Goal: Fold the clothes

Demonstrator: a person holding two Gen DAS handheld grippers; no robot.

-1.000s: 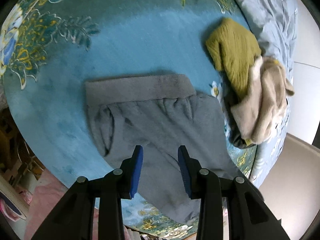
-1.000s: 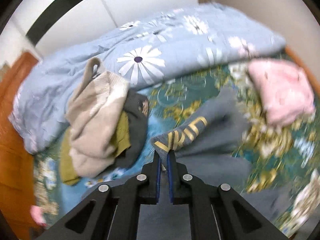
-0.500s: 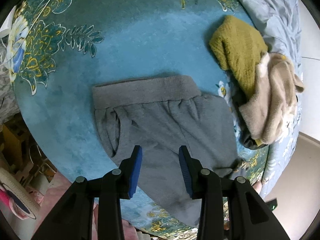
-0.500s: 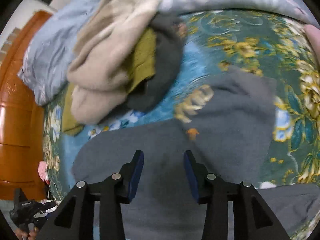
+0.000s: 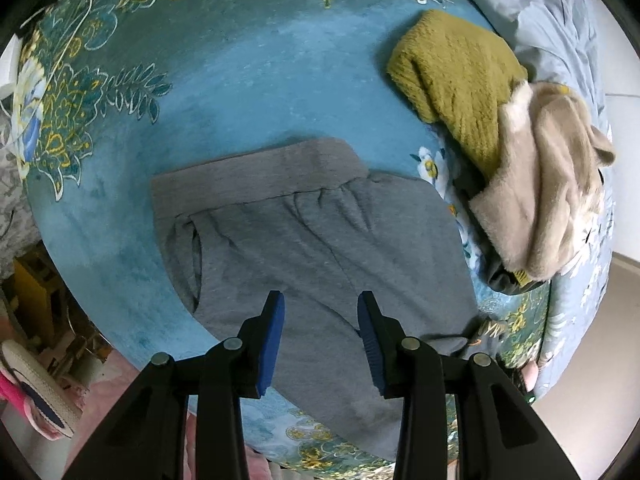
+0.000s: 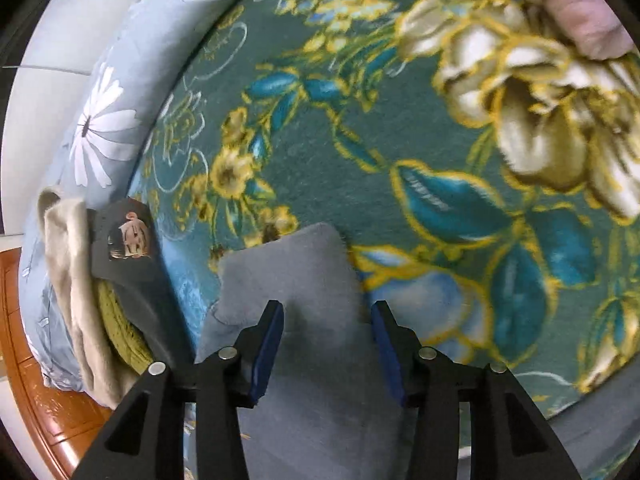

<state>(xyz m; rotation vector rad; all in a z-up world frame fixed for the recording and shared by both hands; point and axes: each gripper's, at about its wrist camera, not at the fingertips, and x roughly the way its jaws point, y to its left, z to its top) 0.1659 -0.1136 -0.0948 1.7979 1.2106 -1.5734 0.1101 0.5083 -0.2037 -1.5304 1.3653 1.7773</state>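
Note:
Grey sweatpants [image 5: 312,240] lie flat on the teal floral blanket [image 5: 240,80], waistband at the far end, a pocket at the left side. My left gripper [image 5: 321,312] is open and empty, hovering above the pants' thigh area. In the right wrist view a folded-over grey leg end [image 6: 304,272] lies on the blanket [image 6: 360,140]. My right gripper [image 6: 327,320] is open and empty just above that grey cloth.
A pile of an olive knit [image 5: 452,64], a beige fleece garment [image 5: 552,176] and a dark printed shirt [image 6: 128,248] lies beside the pants. A pale blue daisy quilt [image 6: 108,128] borders the blanket. A pink garment [image 6: 580,8] lies far right. The bed edge drops at lower left [image 5: 80,320].
My right gripper let go of the pant leg with the yellow print, opened, and swung down over the folded grey cloth. My left gripper stayed open and drew back slightly from the pants.

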